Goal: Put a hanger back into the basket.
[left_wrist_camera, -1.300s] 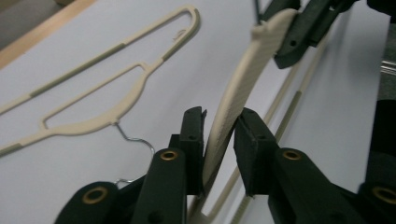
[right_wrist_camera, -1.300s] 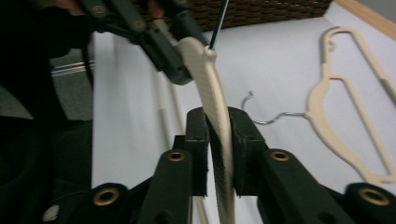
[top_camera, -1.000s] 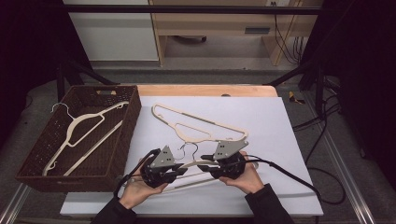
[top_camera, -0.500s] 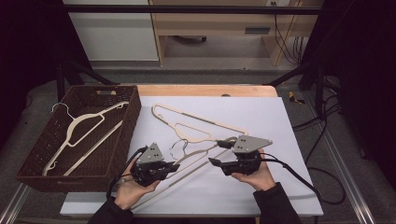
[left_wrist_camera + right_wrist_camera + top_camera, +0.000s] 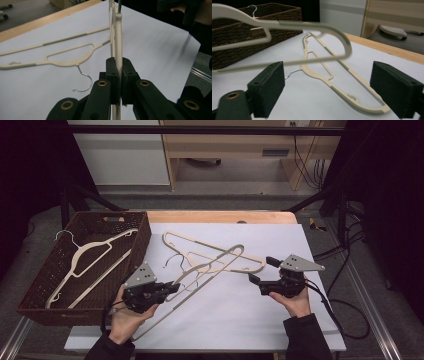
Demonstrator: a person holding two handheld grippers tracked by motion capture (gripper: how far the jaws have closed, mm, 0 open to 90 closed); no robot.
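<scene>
My left gripper (image 5: 172,288) is at the front left of the white mat, shut on a cream plastic hanger (image 5: 239,250) that it holds tilted above the mat. In the left gripper view the pads (image 5: 112,82) clamp the hanger's bar (image 5: 118,37) edge-on. My right gripper (image 5: 260,270) is off to the right, clear of that hanger. Its jaws have just been opening and now stand wide, nothing between the pads (image 5: 268,87). The held hanger (image 5: 312,26) crosses the air ahead of them. A second cream hanger (image 5: 200,241) lies flat on the mat, its wire hook (image 5: 83,80) toward the left gripper.
A dark wicker basket (image 5: 145,235) stands at the mat's left edge with another cream hanger (image 5: 92,252) inside. The white mat (image 5: 235,315) covers a wooden table (image 5: 220,216). Cables trail from the right gripper off the right edge.
The two hands have drawn apart. The right gripper let go of the hanger, opened and moved right. The left gripper kept its grip and raised the hanger slightly toward the left.
</scene>
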